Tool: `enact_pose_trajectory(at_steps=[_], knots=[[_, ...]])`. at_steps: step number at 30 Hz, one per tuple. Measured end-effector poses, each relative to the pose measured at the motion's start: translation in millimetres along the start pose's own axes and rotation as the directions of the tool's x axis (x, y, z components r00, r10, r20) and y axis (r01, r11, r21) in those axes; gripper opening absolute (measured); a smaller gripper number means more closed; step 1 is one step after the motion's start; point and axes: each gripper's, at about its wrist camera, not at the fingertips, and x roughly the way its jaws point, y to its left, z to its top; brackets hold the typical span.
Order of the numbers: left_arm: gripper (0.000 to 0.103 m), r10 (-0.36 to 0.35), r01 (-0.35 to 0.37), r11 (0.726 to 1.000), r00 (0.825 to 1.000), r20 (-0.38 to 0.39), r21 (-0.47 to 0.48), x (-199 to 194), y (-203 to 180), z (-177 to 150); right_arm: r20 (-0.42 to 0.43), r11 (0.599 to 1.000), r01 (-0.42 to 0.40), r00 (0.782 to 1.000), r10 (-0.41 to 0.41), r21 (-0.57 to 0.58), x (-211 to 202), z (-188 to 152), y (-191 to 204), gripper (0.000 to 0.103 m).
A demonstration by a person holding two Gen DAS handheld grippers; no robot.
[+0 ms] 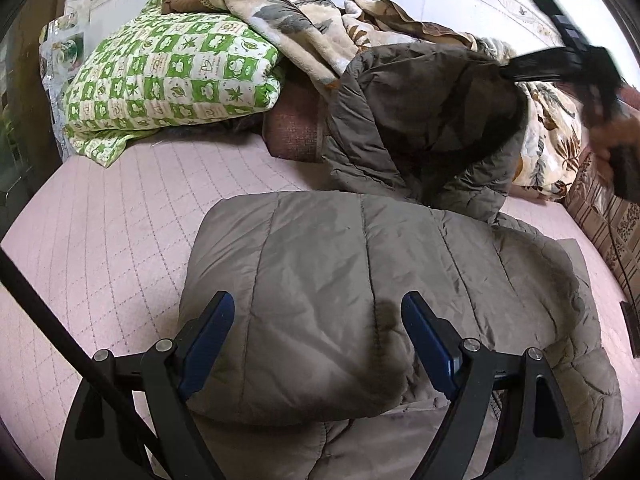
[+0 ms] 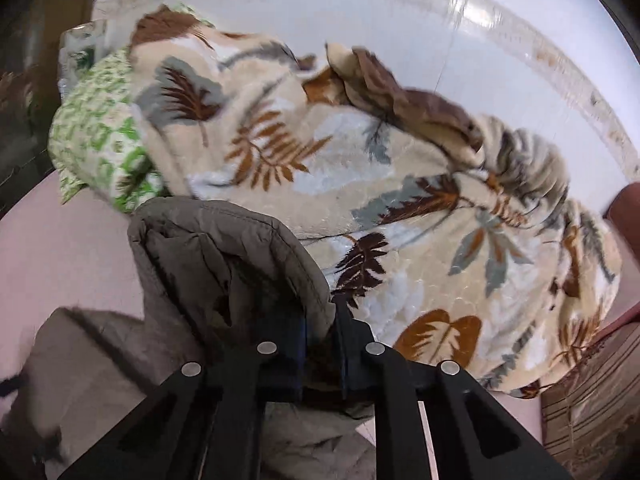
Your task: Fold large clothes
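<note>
Left gripper [image 1: 318, 320]: fingers spread wide, hovering over the folded lower section of the jacket, nothing between the blue pads [image 1: 208, 332]. Jacket [image 1: 340, 280]: grey-brown quilted puffer, lying on the bed; one padded section folded flat in the foreground, the upper portion lifted up behind it. Bed surface [image 1: 100, 232]: pale pink quilted cover with stitched grid lines, bare to the left of the jacket. Green-and-white patterned quilt [image 1: 168, 72]: folded bundle at far left of the bed, against the wall. Leaf-print fleece blanket [image 2: 400, 208]: cream with brown and grey leaves, heaped along the back of the bed from beside the green quilt across to the right. Wall [image 2: 400, 32]: white, with a faint decorative border. Right gripper [image 2: 320, 320]: fingers pressed together, pinching a raised edge of the jacket, holding it off the bed in front of the blanket. Striped brown fabric [image 2: 592, 400]: at the bed's right edge.
</note>
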Motion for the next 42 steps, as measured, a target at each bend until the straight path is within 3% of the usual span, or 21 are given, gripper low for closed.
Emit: enact_pose_trajectory(at_steps=[7, 12, 17, 20, 23, 27, 30, 33, 36, 37, 39, 42], knots=[[0.085, -0.017, 0.020, 0.998, 0.999, 0.044, -0.060, -16.4, 12.7, 5.3, 0.089, 0.996, -0.061, 0.994, 0.066, -0.064, -88.1, -41.8, 27.2, 0.012], [0.085, -0.064, 0.083, 0.980, 0.992, 0.108, -0.183, -32.3, 40.0, 9.2, 0.084, 0.987, -0.128, 0.987, 0.136, -0.098, -134.8, -108.5, 61.8, 0.011], [0.085, -0.134, 0.163, 0.950, 0.983, 0.124, -0.267, -34.4, 55.2, 9.7, -0.018, 0.969, -0.172, 0.985, 0.172, -0.176, -139.2, -189.6, 108.2, 0.011], [0.085, -0.141, 0.162, 0.957, 0.985, 0.104, -0.241, -25.7, 42.6, 7.4, -0.098, 0.965, -0.162, 0.985, 0.144, -0.205, -115.5, -233.3, 126.5, 0.011], [0.085, -0.148, 0.157, 0.972, 0.987, 0.062, -0.176, -14.4, 23.1, 5.7, -0.128, 0.970, -0.173, 0.980, 0.152, -0.171, -96.2, -253.8, 126.9, 0.011], [0.085, -0.112, 0.111, 0.992, 0.994, -0.009, -0.063, 6.9, -4.6, -0.4, -0.142, 0.967, -0.151, 0.982, 0.123, -0.205, -87.7, -257.2, 131.5, 0.013], [0.086, 0.048, -0.042, 0.996, 0.995, -0.085, 0.074, 27.1, -20.0, -7.9, -0.146, 0.959, -0.149, 0.982, 0.115, -0.241, -91.1, -256.4, 131.0, 0.037], [0.086, 0.043, -0.036, 0.997, 0.994, -0.100, 0.066, 26.7, -15.3, -7.8, -0.119, 0.957, -0.177, 0.981, 0.153, -0.230, -106.9, -253.1, 119.4, 0.040], [0.086, 0.011, -0.008, 0.999, 0.994, -0.109, 0.035, 24.7, -4.9, -5.2, -0.061, 0.966, -0.228, 0.973, 0.222, -0.121, -123.6, -240.3, 96.5, 0.041], [0.087, 0.002, 0.001, 1.000, 0.994, -0.113, 0.029, 25.2, -2.7, -5.4, -0.046, 0.967, -0.242, 0.970, 0.239, -0.083, -126.6, -236.5, 90.1, 0.046], [0.087, 0.002, 0.001, 1.000, 0.994, -0.113, 0.031, 24.9, -2.5, -6.1, -0.014, 0.970, -0.242, 0.970, 0.242, 0.031, -122.7, -223.0, 66.7, 0.054], [0.087, 0.015, -0.009, 0.999, 0.994, -0.107, 0.053, 22.3, -5.3, -6.2, 0.006, 0.952, -0.250, 0.967, 0.253, 0.176, -110.0, -209.5, 44.0, 0.055]])
